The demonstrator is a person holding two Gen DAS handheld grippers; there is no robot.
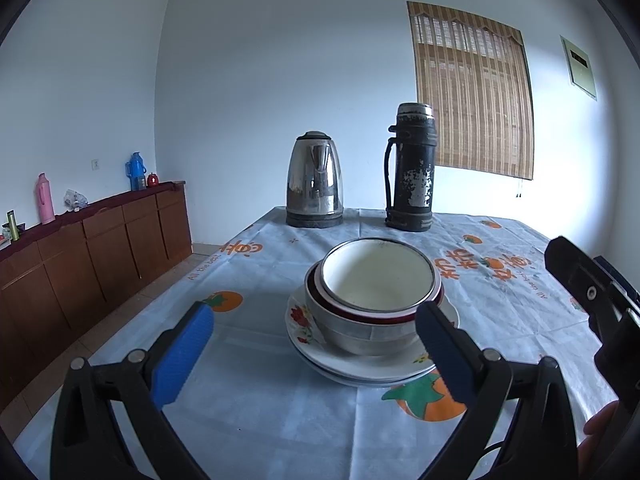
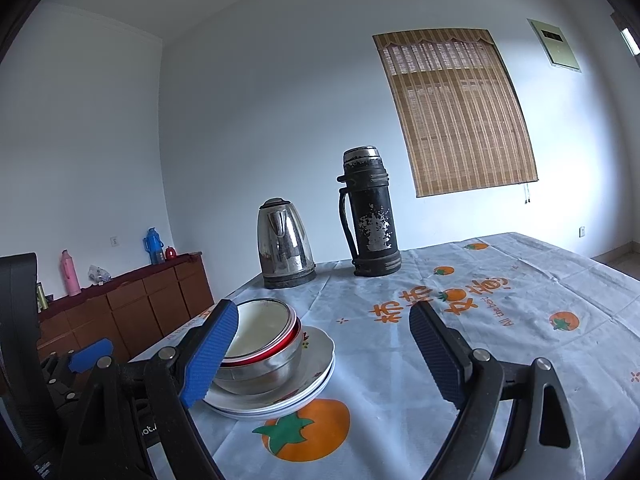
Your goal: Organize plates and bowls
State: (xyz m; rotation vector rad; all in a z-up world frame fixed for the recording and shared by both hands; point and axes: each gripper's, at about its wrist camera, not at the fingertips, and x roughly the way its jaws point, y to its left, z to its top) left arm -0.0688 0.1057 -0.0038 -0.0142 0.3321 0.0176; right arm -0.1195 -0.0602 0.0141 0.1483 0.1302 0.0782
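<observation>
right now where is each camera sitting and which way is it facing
Left wrist: rides the left gripper, low over the table, facing the stacked bowls on plates; own open blue fingers show, right gripper at the edge.
Right wrist: rides the right gripper, aimed right of the stack; open fingers show, left gripper at left.
Shared: stack, kettle, flask, tablecloth.

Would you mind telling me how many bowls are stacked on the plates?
2, as far as I can see: a cream-lined bowl nested on top, inside a red-rimmed metal bowl that sits on the plates. Another could be hidden between them.
</observation>
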